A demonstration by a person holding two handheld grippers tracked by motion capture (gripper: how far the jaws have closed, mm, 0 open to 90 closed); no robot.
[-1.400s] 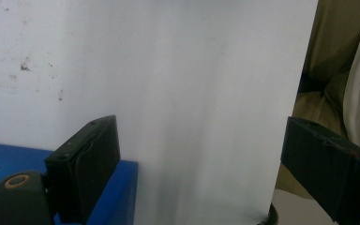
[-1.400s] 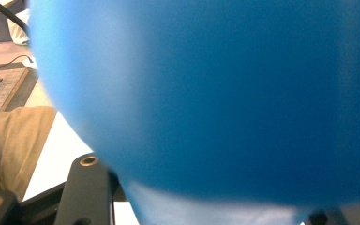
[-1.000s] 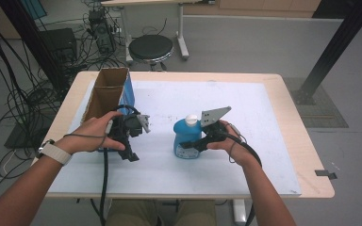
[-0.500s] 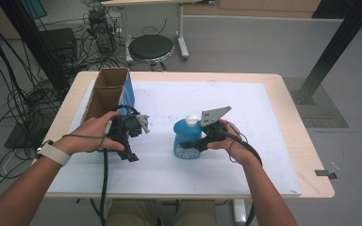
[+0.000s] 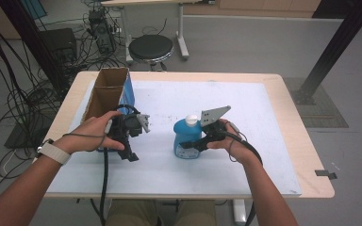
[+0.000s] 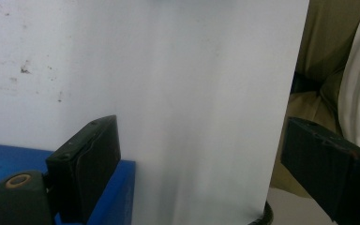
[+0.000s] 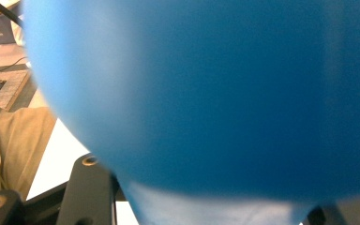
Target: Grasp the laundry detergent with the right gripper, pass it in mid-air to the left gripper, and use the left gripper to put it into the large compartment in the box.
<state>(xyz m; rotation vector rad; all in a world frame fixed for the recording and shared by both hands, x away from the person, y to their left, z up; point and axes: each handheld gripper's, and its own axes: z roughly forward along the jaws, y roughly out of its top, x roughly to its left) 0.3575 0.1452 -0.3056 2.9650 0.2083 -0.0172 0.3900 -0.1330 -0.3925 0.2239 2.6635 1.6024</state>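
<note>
Right gripper: clamped on the blue bottle, its jaws pressed against the lower body from the person's side; the grey plate on top of it stood up beside the bottle's cap.
Blue bottle: stood upright on the white mat, near the middle of the table, a white cap on top and a label low on its front; in the right gripper view its blue body loomed close and blurred over the jaws.
Left gripper: jaws spread wide with nothing between them, held above the mat left of the bottle and well apart from it; a black cable hung down from it toward the table edge.
Left gripper view: the two black jaws stood far apart over bare white mat, a blue surface under the left jaw.
Cardboard box: open-topped, blue on its right side, at the left back of the mat, just behind the left hand.
Right hand: wrapped round the gripper's handle, just right of the bottle.
</note>
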